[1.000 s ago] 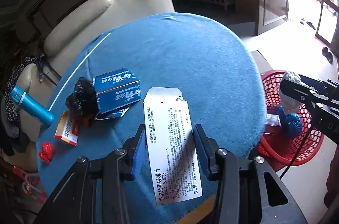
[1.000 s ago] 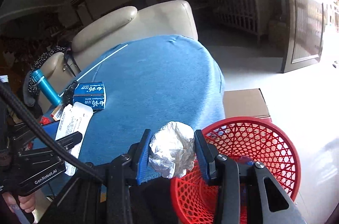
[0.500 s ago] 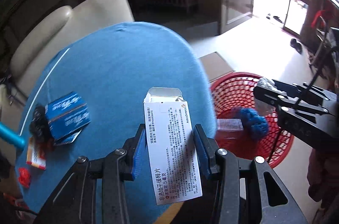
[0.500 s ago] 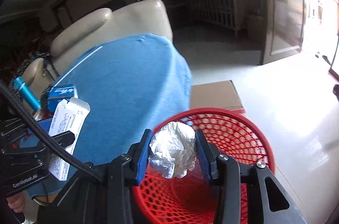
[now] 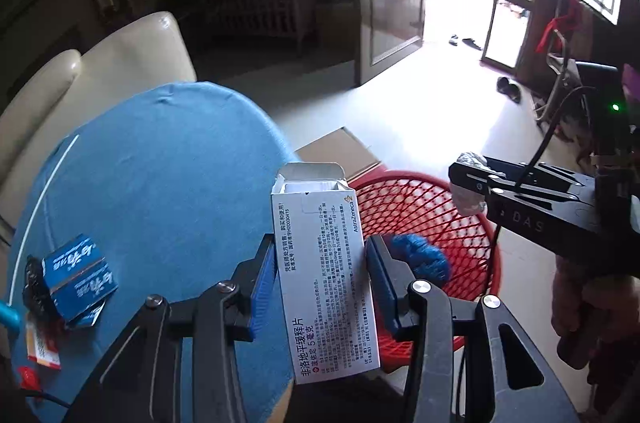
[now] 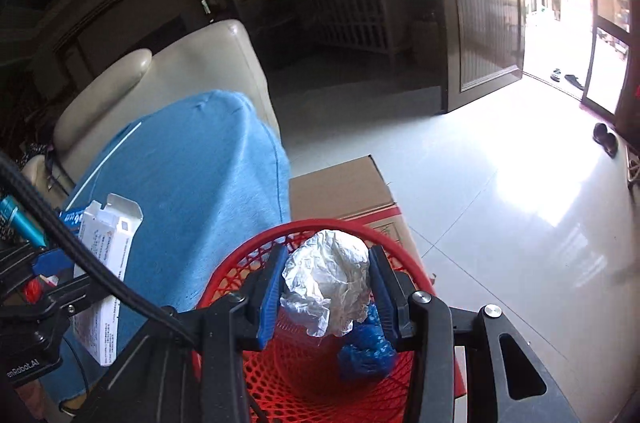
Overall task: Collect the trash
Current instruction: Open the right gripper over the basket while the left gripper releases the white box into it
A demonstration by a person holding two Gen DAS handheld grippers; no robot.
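My left gripper is shut on a white medicine box with an open top flap, held over the right edge of the blue-covered round table. My right gripper is shut on a crumpled foil ball directly above the red mesh basket. The basket stands on the floor beside the table, with a blue crumpled bag inside. The right gripper shows at right in the left wrist view, the foil ball poking out of it.
On the table's left lie a blue carton, a black crumpled bag, an orange-and-white packet and a red scrap. A cardboard box sits behind the basket. A cream armchair stands beyond the table.
Both grippers have swung right, away from the table. The foil ball now hangs over the basket's inside rather than its near rim, and the medicine box has reached the table's right edge.
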